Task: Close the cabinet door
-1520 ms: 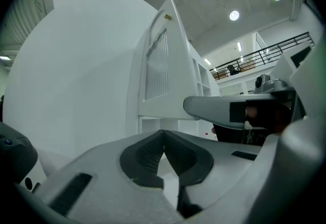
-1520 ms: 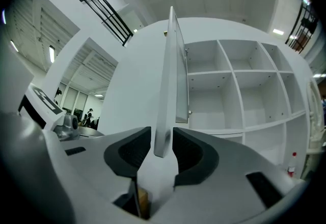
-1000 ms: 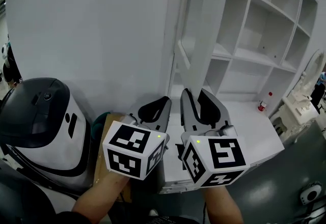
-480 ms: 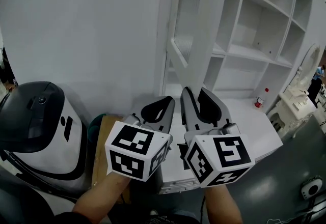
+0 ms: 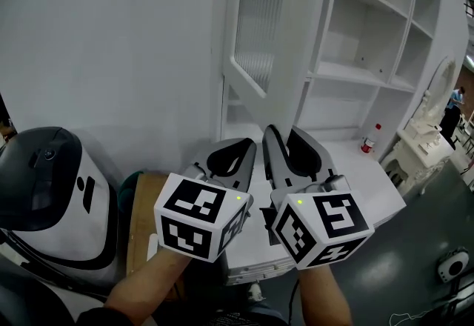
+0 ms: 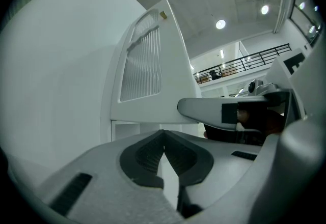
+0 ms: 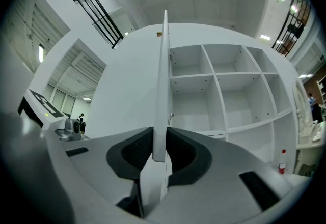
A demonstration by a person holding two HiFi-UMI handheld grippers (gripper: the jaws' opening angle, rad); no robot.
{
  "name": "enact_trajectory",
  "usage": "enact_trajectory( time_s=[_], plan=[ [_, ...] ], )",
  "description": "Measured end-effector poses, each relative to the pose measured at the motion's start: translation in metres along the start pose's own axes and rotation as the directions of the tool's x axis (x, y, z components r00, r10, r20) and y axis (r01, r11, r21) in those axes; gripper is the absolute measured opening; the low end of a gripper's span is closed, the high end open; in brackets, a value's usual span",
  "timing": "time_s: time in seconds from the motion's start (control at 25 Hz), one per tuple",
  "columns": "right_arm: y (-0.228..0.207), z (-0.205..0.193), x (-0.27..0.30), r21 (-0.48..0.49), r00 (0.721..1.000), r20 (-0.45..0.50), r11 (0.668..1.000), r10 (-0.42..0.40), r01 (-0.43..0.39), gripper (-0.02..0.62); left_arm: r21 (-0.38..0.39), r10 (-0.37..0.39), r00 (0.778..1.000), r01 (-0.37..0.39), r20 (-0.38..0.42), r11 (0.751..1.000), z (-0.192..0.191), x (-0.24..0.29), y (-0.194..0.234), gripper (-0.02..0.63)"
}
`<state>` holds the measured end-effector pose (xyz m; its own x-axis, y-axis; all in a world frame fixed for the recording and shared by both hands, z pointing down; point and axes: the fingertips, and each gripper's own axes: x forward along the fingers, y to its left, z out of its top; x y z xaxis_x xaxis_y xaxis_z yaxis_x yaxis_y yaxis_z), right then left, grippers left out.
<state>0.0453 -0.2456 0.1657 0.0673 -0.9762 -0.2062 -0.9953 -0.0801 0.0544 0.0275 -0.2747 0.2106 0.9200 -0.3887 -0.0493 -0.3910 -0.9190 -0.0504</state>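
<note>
The white cabinet door [image 5: 292, 58] with its ribbed glass panel stands open, edge-on to me, in front of the open shelves [image 5: 363, 43]. My right gripper [image 5: 285, 135] has the door's lower free edge [image 7: 162, 90] between its jaws. They are closing, and both dark pads [image 7: 181, 154] lie against the edge. My left gripper [image 5: 241, 147] is held level just left of it, shut with nothing in it. In the left gripper view its tips [image 6: 163, 134] meet below the door's outer face [image 6: 145, 65].
A white counter [image 5: 355, 176] runs under the shelves, with a small red-capped bottle [image 5: 368, 141] on it at the right. A black-and-white machine [image 5: 52, 191] and a brown board [image 5: 141, 221] stand at the left, against a plain white wall [image 5: 111, 35].
The right jaws have narrowed onto the door's edge. Both grippers have shifted slightly, and the door's ribbed panel now shows broader and further left in the head view.
</note>
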Motion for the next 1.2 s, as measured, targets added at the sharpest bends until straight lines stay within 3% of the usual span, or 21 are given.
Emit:
enact_trajectory(
  time_s=[0.92,1.2],
  plan=[
    [-0.081,-0.007,0.002,0.051,0.995,0.011,0.994,0.101,-0.101,0.078,0.032,-0.033,0.999,0.032,0.014,0.999,0.003,0.076,-0.028,0.013],
    [-0.105,-0.008,0.008,0.076,0.986,0.015,0.983,0.164,-0.165,0.08,0.037,-0.057,0.998,0.057,0.001,0.998,0.0,0.104,-0.038,0.014]
  ],
)
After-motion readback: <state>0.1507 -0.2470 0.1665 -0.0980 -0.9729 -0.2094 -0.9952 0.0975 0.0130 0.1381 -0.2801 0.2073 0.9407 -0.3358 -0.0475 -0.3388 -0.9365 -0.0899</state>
